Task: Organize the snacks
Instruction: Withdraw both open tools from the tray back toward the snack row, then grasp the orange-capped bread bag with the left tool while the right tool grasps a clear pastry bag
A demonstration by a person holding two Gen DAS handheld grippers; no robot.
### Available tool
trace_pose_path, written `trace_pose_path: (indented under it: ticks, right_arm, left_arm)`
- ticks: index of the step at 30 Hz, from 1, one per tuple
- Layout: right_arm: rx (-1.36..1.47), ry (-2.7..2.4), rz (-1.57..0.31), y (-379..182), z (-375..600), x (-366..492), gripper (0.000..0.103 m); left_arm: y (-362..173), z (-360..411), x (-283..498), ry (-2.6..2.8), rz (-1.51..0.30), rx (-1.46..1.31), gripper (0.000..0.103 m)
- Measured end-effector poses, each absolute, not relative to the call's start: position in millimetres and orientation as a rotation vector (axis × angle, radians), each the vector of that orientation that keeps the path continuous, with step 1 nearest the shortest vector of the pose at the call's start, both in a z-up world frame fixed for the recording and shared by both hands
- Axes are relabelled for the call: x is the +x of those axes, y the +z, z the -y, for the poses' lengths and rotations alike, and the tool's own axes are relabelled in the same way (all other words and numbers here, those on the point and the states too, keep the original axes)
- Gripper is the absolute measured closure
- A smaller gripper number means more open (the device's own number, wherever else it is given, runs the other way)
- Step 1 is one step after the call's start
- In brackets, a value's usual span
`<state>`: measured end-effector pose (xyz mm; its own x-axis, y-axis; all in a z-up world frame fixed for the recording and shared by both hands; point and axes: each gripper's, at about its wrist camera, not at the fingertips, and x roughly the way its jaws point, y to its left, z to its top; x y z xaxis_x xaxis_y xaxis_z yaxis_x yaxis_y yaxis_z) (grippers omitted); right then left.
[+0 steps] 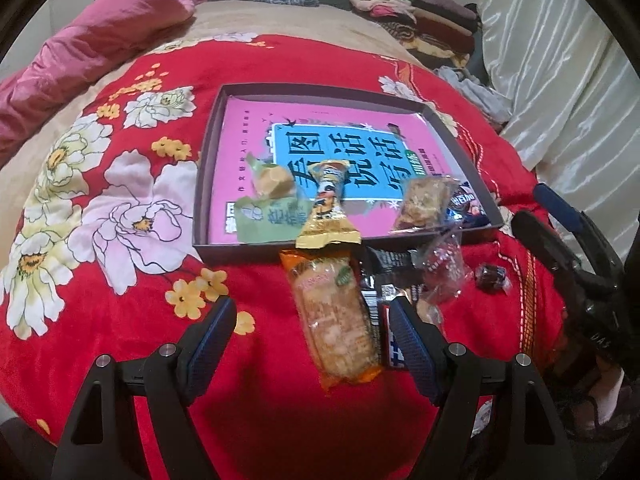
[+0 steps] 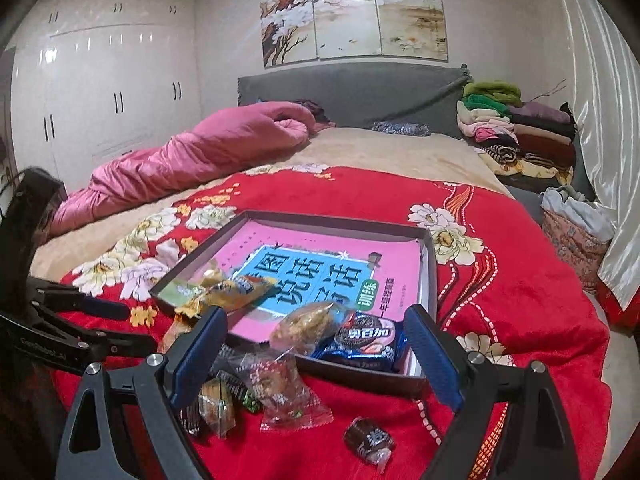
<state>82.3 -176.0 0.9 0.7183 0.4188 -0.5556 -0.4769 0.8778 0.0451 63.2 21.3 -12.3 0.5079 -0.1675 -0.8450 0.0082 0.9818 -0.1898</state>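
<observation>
A shallow dark box (image 1: 204, 184) (image 2: 430, 264) lies on the red floral blanket, a pink book on its floor. Inside are a green-wrapped snack (image 1: 262, 200), a gold packet (image 1: 328, 204) leaning over the near wall, a clear-wrapped crispy snack (image 1: 420, 200) (image 2: 304, 326) and a blue Oreo pack (image 2: 364, 340). In front lie an orange cracker pack (image 1: 336, 320), a clear candy bag (image 2: 280, 392) and a small dark candy (image 2: 370, 438) (image 1: 490, 276). My left gripper (image 1: 312, 332) is open around the cracker pack. My right gripper (image 2: 316, 354) is open, above the box's near corner.
A pink quilt (image 2: 192, 156) lies along the bed's far left. Folded clothes (image 2: 516, 128) are stacked at the headboard's right. A white curtain (image 1: 560, 60) hangs on the right. Black and small wrapped snacks (image 2: 218, 400) lie by my right gripper's left finger.
</observation>
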Motion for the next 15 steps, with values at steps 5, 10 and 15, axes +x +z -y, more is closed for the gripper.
trace_pose_path:
  ticks: [5,10,15]
  right_arm:
    - [-0.115,0.500,-0.608,-2,175,79,0.013]
    - [-0.122,0.500,-0.633,-5,174,75,0.013]
    - [-0.151,0.472,-0.670,-12,174,76,0.013]
  left_arm:
    - [-16,-17,60,-0.123,-1.052,-0.169,0.023]
    - [-26,-17,60,-0.125,-1.090,-0.175,0.023]
    - [-37,-16,59,-0.122,-1.124,-0.176,0.023]
